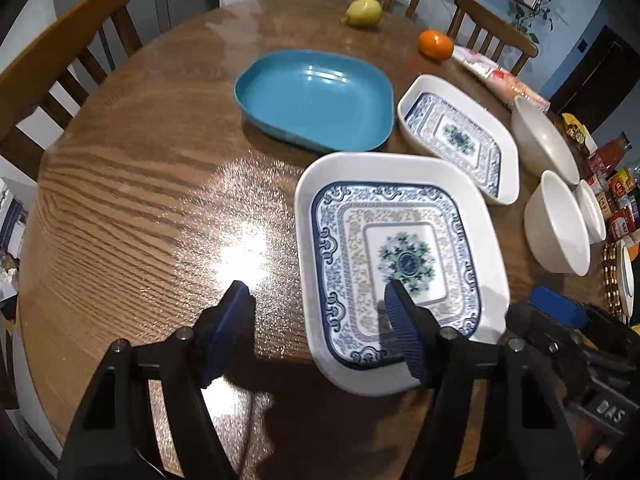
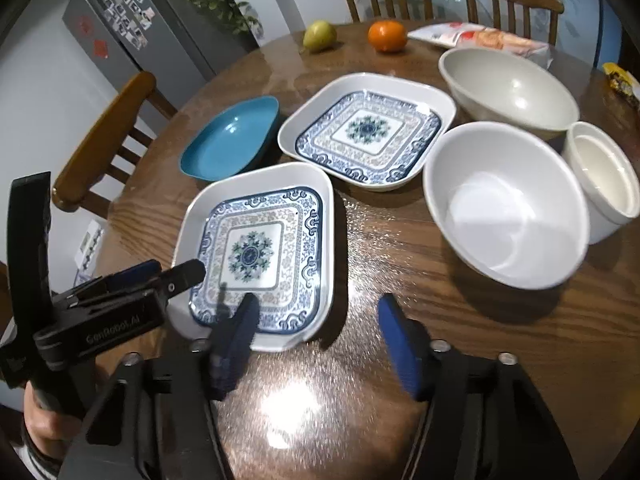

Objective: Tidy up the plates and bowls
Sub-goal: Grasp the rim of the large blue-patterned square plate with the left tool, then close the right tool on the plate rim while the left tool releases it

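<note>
Two tools, left tool (image 1: 316,292) and right tool (image 2: 316,304), each agape astride near patterned plate (image 2: 264,248) rim, unclamped

Both grippers' jaws apart, angled downward

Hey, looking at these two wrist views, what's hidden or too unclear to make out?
- Near plate, left wrist view: its near rim is hidden behind a gripper finger.
- Same plate, right wrist view: its near-left corner is hidden behind the left gripper.
- Small cup, left wrist view: mostly hidden behind a white bowl.
- Jars, left wrist view: cut off by the edge, labels unreadable.
</note>
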{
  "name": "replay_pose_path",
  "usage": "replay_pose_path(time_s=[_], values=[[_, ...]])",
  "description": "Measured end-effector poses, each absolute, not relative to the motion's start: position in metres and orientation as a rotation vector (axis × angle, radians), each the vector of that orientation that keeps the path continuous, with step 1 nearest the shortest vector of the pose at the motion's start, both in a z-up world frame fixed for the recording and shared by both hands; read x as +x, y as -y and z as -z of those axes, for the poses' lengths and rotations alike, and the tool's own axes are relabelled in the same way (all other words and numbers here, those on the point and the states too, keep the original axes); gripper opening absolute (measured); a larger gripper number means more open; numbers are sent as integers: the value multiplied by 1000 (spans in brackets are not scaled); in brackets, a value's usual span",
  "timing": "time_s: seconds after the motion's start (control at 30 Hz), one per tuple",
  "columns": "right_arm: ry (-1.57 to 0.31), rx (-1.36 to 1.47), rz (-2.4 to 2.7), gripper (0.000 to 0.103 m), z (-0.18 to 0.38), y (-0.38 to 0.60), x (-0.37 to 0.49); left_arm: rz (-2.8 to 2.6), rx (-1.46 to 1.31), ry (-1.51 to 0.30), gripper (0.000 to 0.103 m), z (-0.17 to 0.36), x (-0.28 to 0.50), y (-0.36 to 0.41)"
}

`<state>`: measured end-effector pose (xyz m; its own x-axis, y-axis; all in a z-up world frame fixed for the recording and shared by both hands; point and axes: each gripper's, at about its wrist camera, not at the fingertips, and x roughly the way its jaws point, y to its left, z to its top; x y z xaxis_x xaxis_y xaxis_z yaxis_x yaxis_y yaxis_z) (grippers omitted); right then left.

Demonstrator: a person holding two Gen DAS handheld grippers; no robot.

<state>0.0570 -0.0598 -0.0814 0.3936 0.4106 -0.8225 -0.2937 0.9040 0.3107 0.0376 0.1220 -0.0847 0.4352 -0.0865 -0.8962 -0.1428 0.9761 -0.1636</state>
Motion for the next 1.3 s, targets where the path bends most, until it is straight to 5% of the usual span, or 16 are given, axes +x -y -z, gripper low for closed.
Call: replay_pose_path(time_s=[0.1,0.3,0.43,1.3], values=[[-1105,116,-455,38,90,53,65,-23,-230,-1127,65,89,41,-124],[-1145,109,-456,8,101,47,75,20,-213,-1123,30,89,50,-121],[-1157,134,-442,8,103,53,73,36,-211,-1133,21,90,50,-123],[-1234,260,-323,11,102,139,-25,215,-6,-1158,28,89,-4,-31]])
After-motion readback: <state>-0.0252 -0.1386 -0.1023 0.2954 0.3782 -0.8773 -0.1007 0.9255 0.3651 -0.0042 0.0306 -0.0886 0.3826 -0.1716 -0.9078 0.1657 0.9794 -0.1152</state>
